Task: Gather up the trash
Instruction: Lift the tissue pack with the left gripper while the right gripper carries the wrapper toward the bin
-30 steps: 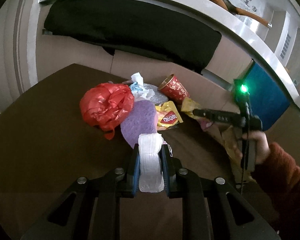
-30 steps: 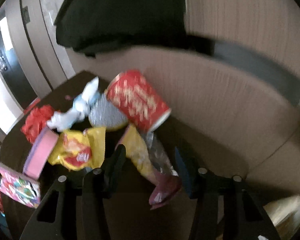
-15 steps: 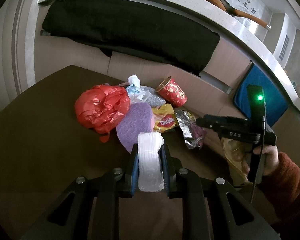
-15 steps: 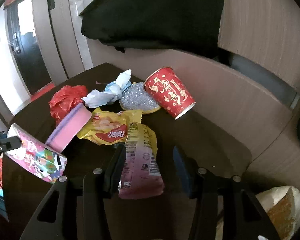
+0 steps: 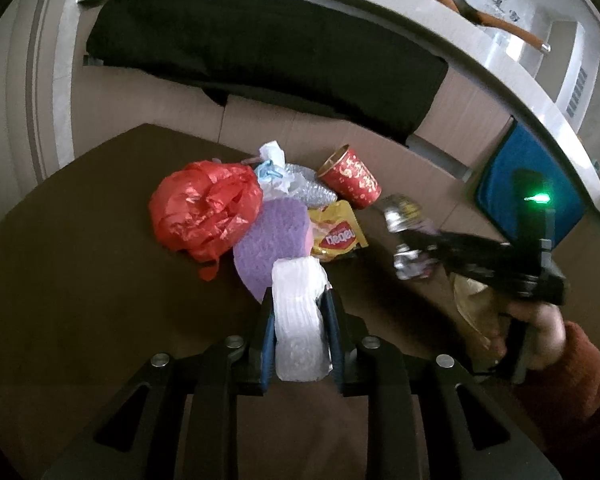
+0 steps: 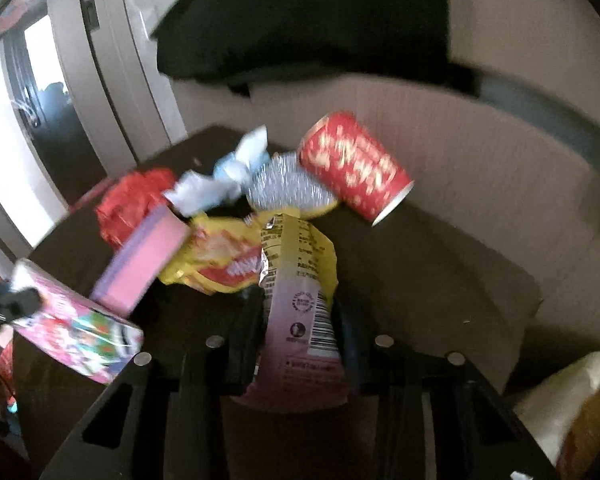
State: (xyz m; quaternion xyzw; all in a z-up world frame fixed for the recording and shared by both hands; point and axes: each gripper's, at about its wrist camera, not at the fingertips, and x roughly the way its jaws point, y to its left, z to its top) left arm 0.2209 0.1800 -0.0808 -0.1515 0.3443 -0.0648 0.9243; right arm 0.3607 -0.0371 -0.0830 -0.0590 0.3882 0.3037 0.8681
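My left gripper (image 5: 298,298) grips a white tissue pack (image 5: 300,340) upright between its blue pads, and its jaws are opening slightly. The same pack shows pink and patterned (image 6: 76,328) in the right wrist view. My right gripper (image 6: 298,304) is closing on a yellow-and-pink snack wrapper (image 6: 300,276), whose silver inside (image 5: 404,236) hangs off the table. On the brown table (image 5: 80,260) lie a red plastic bag (image 5: 204,212), a purple sponge (image 5: 274,236), a yellow wrapper (image 5: 338,236), a red paper cup (image 5: 354,182) on its side and crumpled tissue (image 5: 274,164).
A cardboard wall (image 5: 300,128) stands behind the table with black cloth (image 5: 260,52) draped over it. A blue panel (image 5: 528,184) is at the right. A hand in a red sleeve (image 5: 540,328) holds the right gripper. A pale bag (image 6: 572,400) sits low right.
The right gripper's jaws closed around the snack wrapper and raised it off the table. The left gripper with its tissue pack has barely moved.
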